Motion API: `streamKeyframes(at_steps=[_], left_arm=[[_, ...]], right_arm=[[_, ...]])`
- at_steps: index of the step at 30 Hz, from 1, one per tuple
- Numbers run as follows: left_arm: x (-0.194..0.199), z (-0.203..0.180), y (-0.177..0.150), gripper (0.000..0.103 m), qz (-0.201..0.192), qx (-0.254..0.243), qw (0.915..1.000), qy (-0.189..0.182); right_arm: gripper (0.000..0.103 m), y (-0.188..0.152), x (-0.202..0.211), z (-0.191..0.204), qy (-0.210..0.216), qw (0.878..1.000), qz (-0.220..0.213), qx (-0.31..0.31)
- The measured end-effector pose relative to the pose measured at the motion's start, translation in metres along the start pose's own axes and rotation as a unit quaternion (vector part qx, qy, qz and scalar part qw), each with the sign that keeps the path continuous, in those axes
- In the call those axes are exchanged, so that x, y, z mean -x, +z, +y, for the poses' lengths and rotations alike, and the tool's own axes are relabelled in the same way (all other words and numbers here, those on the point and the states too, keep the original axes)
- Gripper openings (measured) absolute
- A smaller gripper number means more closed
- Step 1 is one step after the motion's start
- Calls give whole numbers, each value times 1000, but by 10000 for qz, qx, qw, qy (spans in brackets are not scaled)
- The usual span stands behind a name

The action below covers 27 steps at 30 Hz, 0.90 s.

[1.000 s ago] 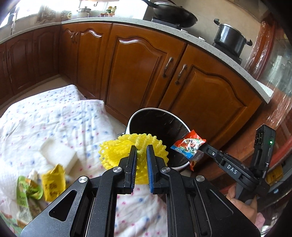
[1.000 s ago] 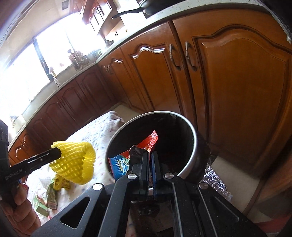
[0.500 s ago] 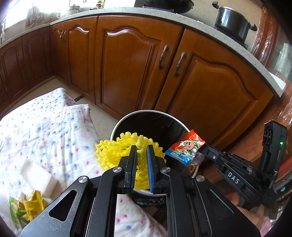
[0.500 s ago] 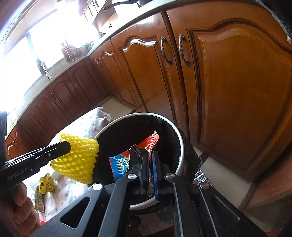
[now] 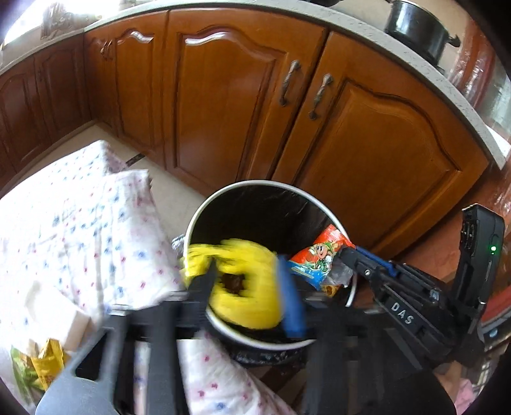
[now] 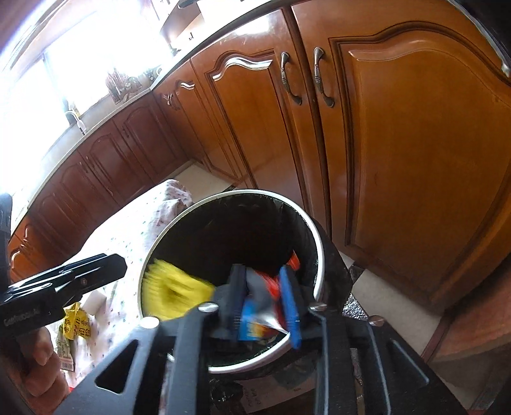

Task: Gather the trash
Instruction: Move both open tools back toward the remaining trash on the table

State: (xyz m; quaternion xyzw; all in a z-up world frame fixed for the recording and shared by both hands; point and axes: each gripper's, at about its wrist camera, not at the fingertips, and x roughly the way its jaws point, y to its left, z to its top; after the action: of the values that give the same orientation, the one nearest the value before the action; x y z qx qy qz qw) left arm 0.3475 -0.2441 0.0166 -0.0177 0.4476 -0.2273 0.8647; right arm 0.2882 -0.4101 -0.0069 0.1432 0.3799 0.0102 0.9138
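A round bin (image 5: 204, 210) with a white rim and black liner stands on the floor by the cabinets; it also shows in the right wrist view (image 6: 314, 236). My left gripper (image 5: 247, 287) is open over the bin's near rim, and the yellow foam net (image 5: 246, 300) sits blurred between its spread fingers, inside the bin's mouth; it shows loose in the right wrist view (image 6: 175, 290). My right gripper (image 6: 263, 301) is open over the bin, with the red and blue snack wrapper (image 6: 255, 322) loose between its fingers. The wrapper (image 5: 319, 255) hangs at the bin's right rim.
A white dotted cloth (image 5: 80, 230) covers the surface left of the bin, with a white block (image 5: 60, 316) and yellow and green wrappers (image 5: 44, 360) on it. Brown cabinet doors (image 5: 223, 105) stand close behind the bin. A black pot (image 5: 415, 28) sits on the counter.
Both grippers have opened over the bin. The yellow net has dropped from the left gripper's grip into the bin mouth, and the wrapper is no longer pinched.
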Motion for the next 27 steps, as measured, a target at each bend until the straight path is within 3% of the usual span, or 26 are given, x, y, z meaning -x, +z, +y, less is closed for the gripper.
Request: streamKeyframes(at_steps=[6,8,10,12,18,27], left_arm=[[9,17,-11,56,43,266,9996,-25],[19,20,-17,56,-25,282,9996,1],[30,24,-25,56,-70,308,9995,17],[41,29,-33,58,-89,311,9994,81],[72,53,-65,64,-202,520,9981,266],[116,100,-111,64,-352,937,9934,566]], right_arm=[[40,-8,22,0,101,9998,-166,-68],[49,-12,30,1,152,9995,-238,-110],[71,-20,40,4,280,9988,-351,-189],[78,-30,49,9,411,9977,-478,-238],[82,-58,60,32,769,9954,-498,-279],[82,-88,55,73,1175,9923,-316,-238]])
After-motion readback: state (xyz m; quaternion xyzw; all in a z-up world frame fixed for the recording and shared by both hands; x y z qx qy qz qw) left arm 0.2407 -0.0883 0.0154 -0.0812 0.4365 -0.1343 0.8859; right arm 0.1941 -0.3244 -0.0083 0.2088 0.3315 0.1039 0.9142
